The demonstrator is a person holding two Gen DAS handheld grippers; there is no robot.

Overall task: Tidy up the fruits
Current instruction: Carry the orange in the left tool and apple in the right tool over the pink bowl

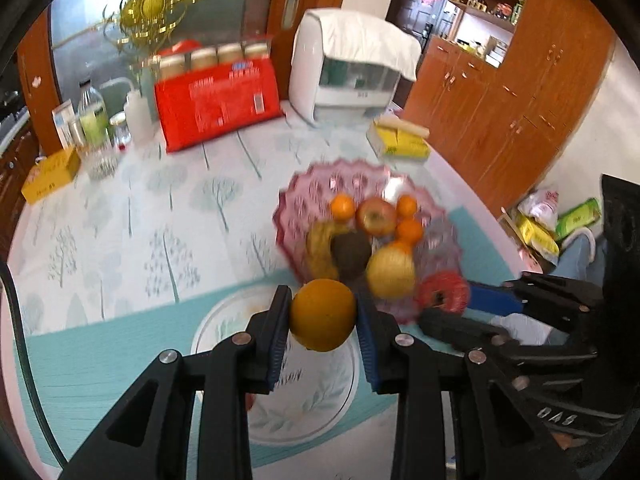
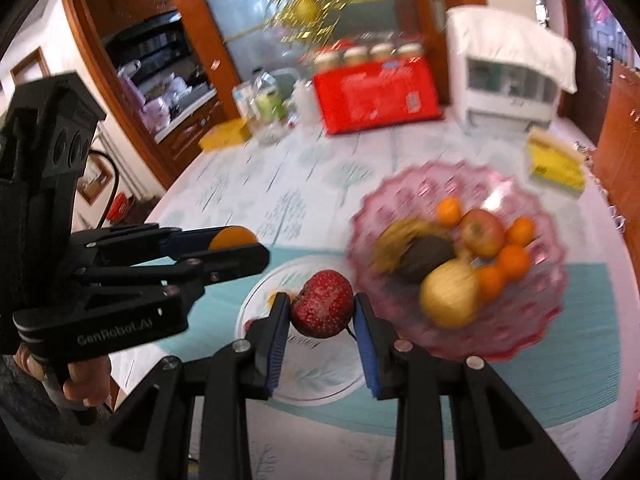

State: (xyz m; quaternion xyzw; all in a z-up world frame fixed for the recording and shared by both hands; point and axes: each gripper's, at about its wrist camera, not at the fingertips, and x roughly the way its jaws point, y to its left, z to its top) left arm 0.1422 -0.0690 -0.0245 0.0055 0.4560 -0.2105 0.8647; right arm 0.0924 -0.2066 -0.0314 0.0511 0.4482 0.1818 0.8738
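Observation:
My left gripper (image 1: pixel 323 320) is shut on an orange (image 1: pixel 322 314) and holds it above a clear glass plate (image 1: pixel 224 320). My right gripper (image 2: pixel 322 312) is shut on a red speckled fruit (image 2: pixel 322 304) above the same plate (image 2: pixel 256 300). A pink glass bowl (image 1: pixel 296 196) just beyond holds a banana, a red apple (image 1: pixel 377 216), a dark fruit, a yellow pear (image 1: pixel 391 274) and several small oranges; it also shows in the right wrist view (image 2: pixel 400 184). The right gripper (image 1: pixel 448 304) shows in the left wrist view, the left gripper (image 2: pixel 236 246) in the right wrist view.
A teal placemat (image 1: pixel 100 356) lies under the plate on a tree-patterned tablecloth (image 1: pixel 140 208). At the back stand a red package (image 1: pixel 218 104), a white appliance (image 1: pixel 348 68), bottles (image 1: pixel 94 120) and yellow boxes (image 1: pixel 400 140). Wooden cabinets (image 1: pixel 500 100) stand right.

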